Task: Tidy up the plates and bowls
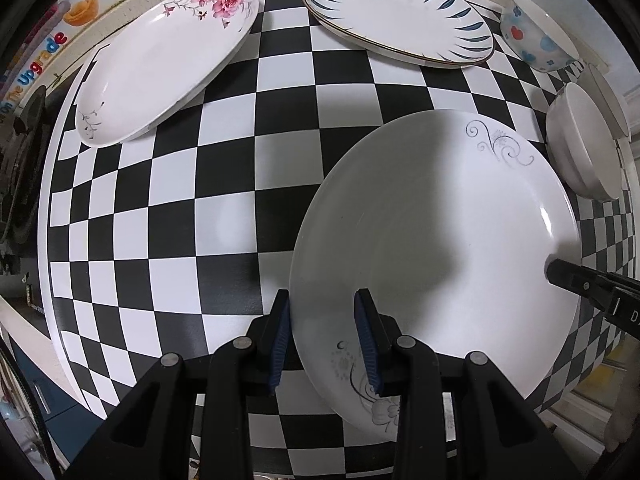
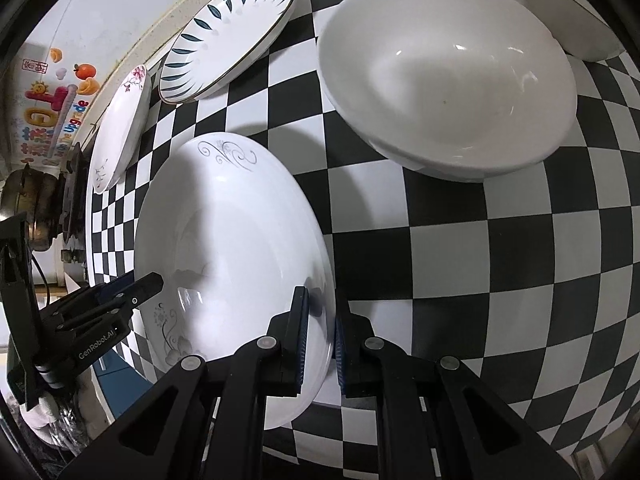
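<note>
Your left hand-held gripper (image 1: 322, 336) straddles the near rim of the white scroll-patterned plate (image 1: 436, 240) on the checkered desk (image 1: 224, 216), jaws part-open, while your right hand-held gripper (image 2: 320, 332) pinches its opposite rim; the white bowl (image 2: 448, 76) sits just beyond.

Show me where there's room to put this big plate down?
The widest bare checkered patch lies between the rose plate, the blue-leaf plate and the held plate. The side with the white bowl and the hearts bowl is crowded.
</note>
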Tool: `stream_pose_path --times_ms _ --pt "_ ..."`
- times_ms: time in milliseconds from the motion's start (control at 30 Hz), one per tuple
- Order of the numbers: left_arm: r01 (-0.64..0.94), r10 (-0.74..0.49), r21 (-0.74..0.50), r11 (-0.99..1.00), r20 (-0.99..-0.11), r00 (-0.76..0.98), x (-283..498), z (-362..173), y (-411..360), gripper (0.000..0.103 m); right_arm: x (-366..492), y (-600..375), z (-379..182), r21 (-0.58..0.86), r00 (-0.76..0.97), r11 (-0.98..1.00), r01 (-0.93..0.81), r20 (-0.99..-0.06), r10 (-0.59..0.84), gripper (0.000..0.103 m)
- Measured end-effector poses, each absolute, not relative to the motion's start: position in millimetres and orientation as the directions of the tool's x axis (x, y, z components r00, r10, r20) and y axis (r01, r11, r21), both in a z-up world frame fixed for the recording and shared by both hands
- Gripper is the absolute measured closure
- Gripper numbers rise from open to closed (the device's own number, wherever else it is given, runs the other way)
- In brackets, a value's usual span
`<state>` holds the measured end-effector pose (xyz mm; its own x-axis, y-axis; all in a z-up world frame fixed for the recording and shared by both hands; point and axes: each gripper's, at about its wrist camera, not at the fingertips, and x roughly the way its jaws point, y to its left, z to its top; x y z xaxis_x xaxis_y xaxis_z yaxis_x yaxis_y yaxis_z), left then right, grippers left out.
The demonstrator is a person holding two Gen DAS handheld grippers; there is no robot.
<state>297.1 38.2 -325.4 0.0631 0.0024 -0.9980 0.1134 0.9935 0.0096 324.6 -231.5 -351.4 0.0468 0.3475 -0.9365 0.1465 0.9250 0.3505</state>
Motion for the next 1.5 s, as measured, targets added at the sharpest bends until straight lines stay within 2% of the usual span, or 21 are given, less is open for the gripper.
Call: stream_pose_path --times_ms 300,400,533,600,733,767,800,867,1067,1300,1500 --pt "0.100 -0.001 0.004 0.995 -0.998 0.056 302.6 -331.2 14.3 0.073 323.9 -228.9 -352.1 0.339 0.040 0.930 0.143 -0.941 0.336 0.088" --pt "0.040 -0.010 -0.008 0.999 -0.999 0.046 305.3 -322.0 24.1 0.073 323.0 -231.4 -357.0 0.357 0.026 0.920 0.163 -0.933 0.358 0.086" --pt "-0.077 -0.026 -0.036 0.996 -0.991 0.133 301.8 -284.1 54.6 0.073 321.2 -242.4 -338.8 0.382 0.029 0.905 0.189 -0.923 0.384 0.083" --pt "-0.131 -0.036 -0.060 0.990 -0.984 0.176 301.9 -263.4 74.3 0.068 320.3 -243.4 -314.4 0.380 0.058 0.909 0.171 -0.925 0.375 0.070" --pt "-0.197 -0.068 -0.117 0.973 -0.969 0.239 320.0 -241.2 116.4 0.056 331.2 -215.6 -261.9 0.414 0.123 0.906 0.087 -0.907 0.402 0.055" --pt "-0.207 -0.072 -0.126 0.970 -0.966 0.248 329.8 -239.2 129.7 0.055 338.1 -203.4 -253.8 0.432 0.127 0.899 0.069 -0.898 0.422 0.048" --pt "-0.215 -0.069 -0.126 0.968 -0.965 0.254 339.5 -240.3 141.5 0.055 345.6 -192.4 -248.8 0.453 0.132 0.890 0.055 -0.886 0.443 0.046" --pt "-0.237 -0.069 -0.130 0.963 -0.965 0.251 363.1 -246.9 166.4 0.055 371.4 -161.5 -244.8 0.498 0.144 0.867 0.018 -0.859 0.491 0.045" --pt "-0.217 -0.047 -0.092 0.972 -0.978 0.205 432.1 -273.0 228.7 0.055 465.7 -68.4 -277.9 0.500 0.109 0.866 -0.002 -0.861 0.497 0.045" --pt "-0.187 -0.072 -0.098 0.977 -0.987 0.143 482.8 -309.1 261.3 0.055 551.2 -9.1 -324.4 0.427 0.047 0.904 0.018 -0.903 0.426 0.047" --pt "-0.154 -0.117 -0.129 0.980 -0.990 0.084 500.4 -336.6 266.1 0.055 587.1 5.1 -359.0 0.363 -0.004 0.931 0.050 -0.932 0.363 0.052"
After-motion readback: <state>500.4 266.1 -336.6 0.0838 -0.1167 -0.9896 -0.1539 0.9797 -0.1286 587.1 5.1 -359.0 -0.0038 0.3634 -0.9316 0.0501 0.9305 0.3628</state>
